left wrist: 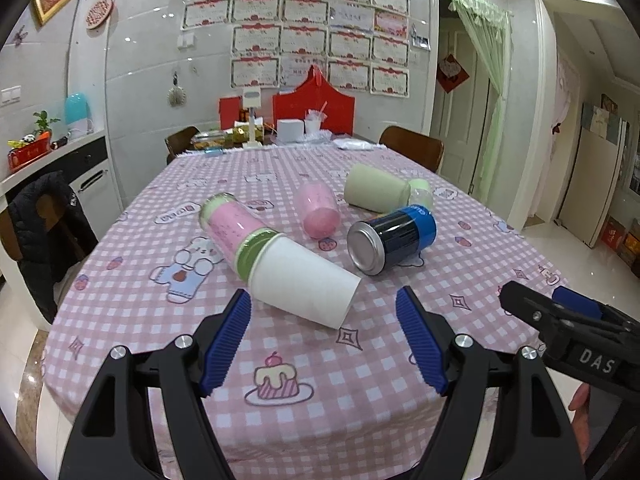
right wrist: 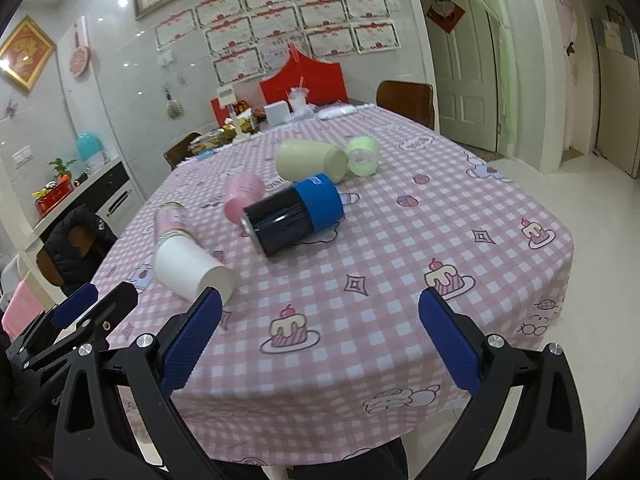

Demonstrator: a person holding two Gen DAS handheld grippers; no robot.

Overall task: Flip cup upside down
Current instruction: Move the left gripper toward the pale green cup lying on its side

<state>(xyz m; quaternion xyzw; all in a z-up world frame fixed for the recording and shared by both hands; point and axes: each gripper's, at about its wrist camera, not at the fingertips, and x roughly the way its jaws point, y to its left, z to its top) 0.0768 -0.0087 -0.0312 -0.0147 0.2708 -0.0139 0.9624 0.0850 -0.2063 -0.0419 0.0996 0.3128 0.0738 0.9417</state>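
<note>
White cup (left wrist: 306, 280) on side, left hand-held gripper (left wrist: 324, 340) open behind

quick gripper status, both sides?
Left gripper: open, holding nothing, just short of the white paper cup.
Right gripper: open, holding nothing, above the checked tablecloth.

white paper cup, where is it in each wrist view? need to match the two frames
Left wrist: the white paper cup lies on its side at lower centre, just ahead of the open left gripper.
Right wrist: the cup is at lower left, beside the left finger of the open right gripper.
Shared landmark: the black-and-blue cup, lying on its side to the right of the paper cup in both.
</note>
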